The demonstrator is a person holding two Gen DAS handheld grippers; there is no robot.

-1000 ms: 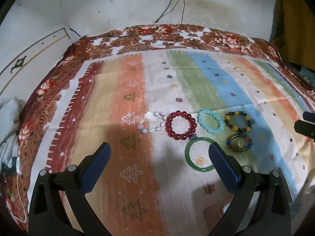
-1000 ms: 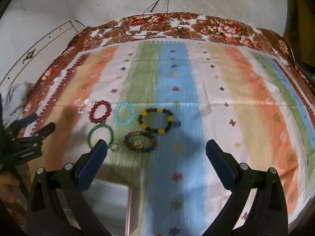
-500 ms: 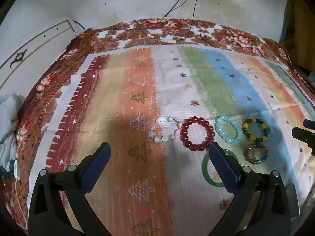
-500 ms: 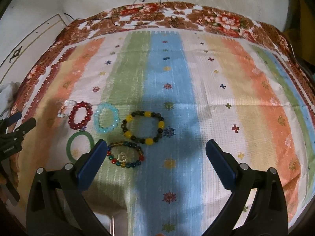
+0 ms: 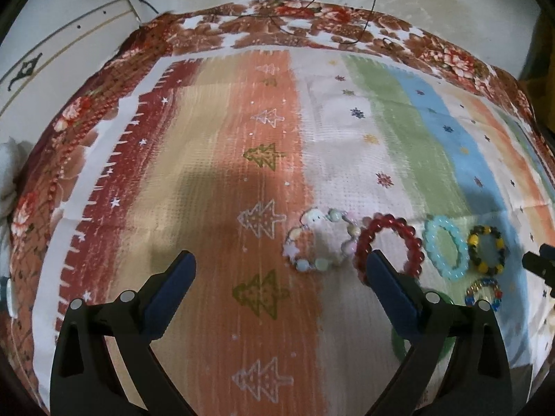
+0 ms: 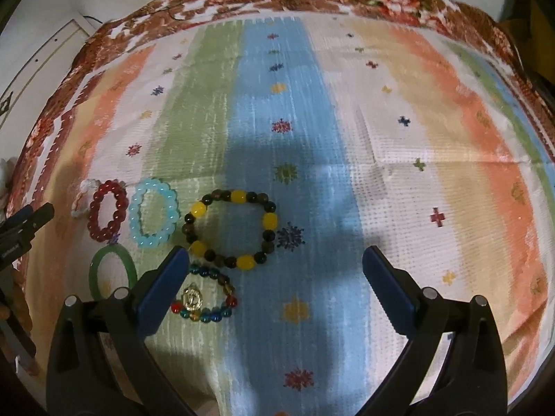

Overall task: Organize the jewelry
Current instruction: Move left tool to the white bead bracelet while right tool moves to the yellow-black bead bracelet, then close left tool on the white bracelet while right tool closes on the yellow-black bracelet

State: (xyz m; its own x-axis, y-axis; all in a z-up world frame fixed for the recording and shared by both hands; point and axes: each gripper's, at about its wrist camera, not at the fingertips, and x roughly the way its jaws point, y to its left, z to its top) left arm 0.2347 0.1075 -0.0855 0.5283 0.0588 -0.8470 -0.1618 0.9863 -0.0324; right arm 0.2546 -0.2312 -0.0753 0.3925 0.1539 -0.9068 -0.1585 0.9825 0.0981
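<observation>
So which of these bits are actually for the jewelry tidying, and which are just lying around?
For the job: pastel bead bracelet, red bead bracelet, light blue bead bracelet, yellow-and-dark bead bracelet, multicolour charm bracelet, green bangle.

Lying about: striped cloth, black cables, white fabric.

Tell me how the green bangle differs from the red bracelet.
The green bangle is one smooth solid ring; the red bracelet is a string of round beads. The bangle lies nearer the grippers, the bracelet just beyond it. Both lie flat on the striped cloth, ungripped.
</observation>
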